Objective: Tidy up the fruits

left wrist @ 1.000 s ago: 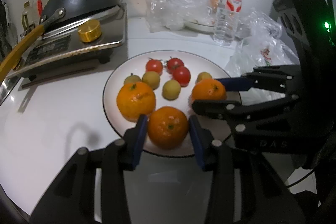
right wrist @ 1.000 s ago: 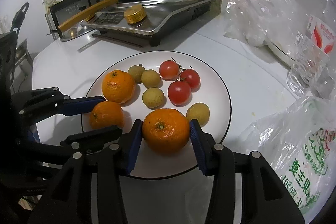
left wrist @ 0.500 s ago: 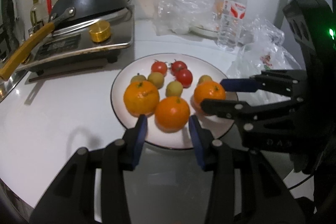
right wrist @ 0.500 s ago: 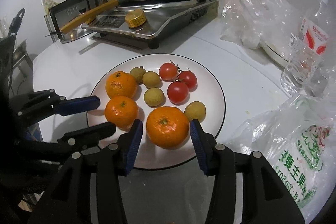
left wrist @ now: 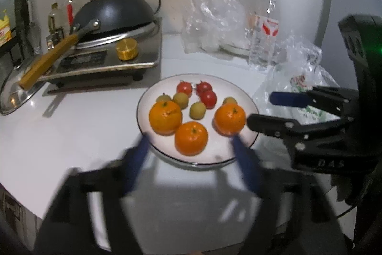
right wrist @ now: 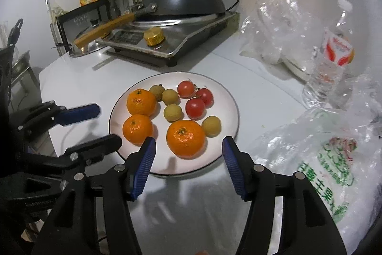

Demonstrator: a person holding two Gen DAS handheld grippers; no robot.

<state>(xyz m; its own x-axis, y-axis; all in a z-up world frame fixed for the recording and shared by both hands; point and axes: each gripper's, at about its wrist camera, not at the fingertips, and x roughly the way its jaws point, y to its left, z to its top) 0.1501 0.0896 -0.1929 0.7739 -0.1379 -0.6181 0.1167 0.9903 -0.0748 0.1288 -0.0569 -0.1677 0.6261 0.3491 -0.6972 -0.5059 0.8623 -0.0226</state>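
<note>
A white plate (left wrist: 248, 97) (right wrist: 226, 92) holds three oranges, three red tomatoes (left wrist: 208, 97) (right wrist: 195, 108) and several small yellow-green fruits (right wrist: 173, 112). One orange (left wrist: 191, 138) (right wrist: 137, 129) lies just ahead of my left gripper (left wrist: 191, 142), which is open, empty and blurred. Another orange (right wrist: 185, 141) (left wrist: 230, 119) lies just ahead of my right gripper (right wrist: 188, 143), open and empty at the plate's near rim. The third orange (left wrist: 165, 117) (right wrist: 140, 102) sits on the left of the plate.
A stove with a black wok (left wrist: 114, 13) (right wrist: 183, 0) stands at the back left. Crumpled plastic bags (left wrist: 214, 23) (right wrist: 334, 159) and a water bottle (left wrist: 267, 32) (right wrist: 331, 63) lie to the right. The white table edge runs near on the left.
Both grippers let go of their oranges, opened wide and drew back from the plate. The two oranges now rest on the plate.
</note>
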